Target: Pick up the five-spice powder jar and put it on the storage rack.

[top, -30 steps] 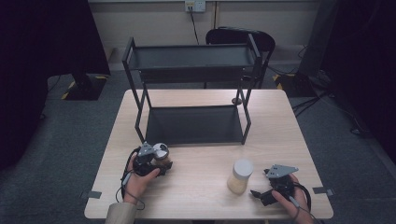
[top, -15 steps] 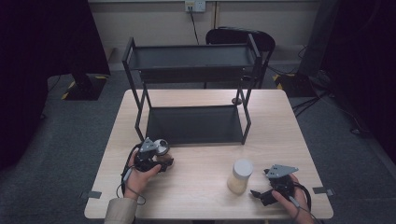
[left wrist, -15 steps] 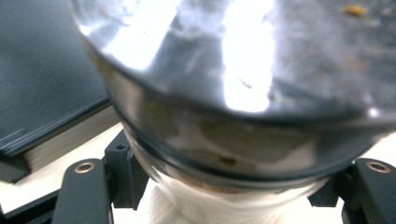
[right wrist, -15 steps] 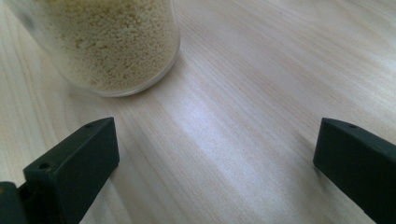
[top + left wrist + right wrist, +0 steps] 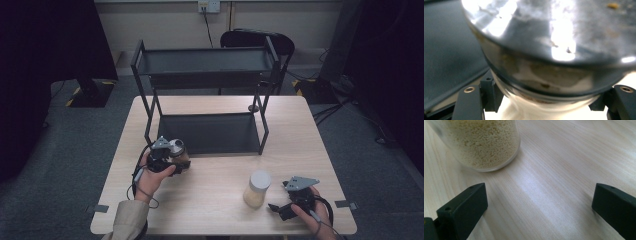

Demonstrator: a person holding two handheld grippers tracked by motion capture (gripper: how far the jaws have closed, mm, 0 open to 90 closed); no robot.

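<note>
Since the earlier frame, my left gripper (image 5: 172, 159) has carried the metal-lidded jar (image 5: 177, 150) up and toward the rack (image 5: 207, 75), its jaws having just closed onto the glass. It now sits left of centre in the high view, just in front of the rack's lower shelf (image 5: 210, 134). In the left gripper view the jar (image 5: 554, 62) is pinched below its shiny lid, the two black jaws pressed against either side of the glass.

My right gripper (image 5: 282, 207) rests in the lower right of the high view, jaws spread wide with only bare table (image 5: 554, 185) between them. The white-lidded grain jar (image 5: 256, 189) stands just up and left of it, untouched.

What worries me is the grip: smooth, rounded glass held only at two small contact patches could slip or rotate if I tilt the wrist, and I judge the jar to be heavy with contents. The lid nearly blocks my left camera, so I cannot judge clearance; pushing forward blind could knock the jar against the shelf's front edge or a rack post (image 5: 150, 117). On the right, a careless sweep could tip the grain jar.
</note>
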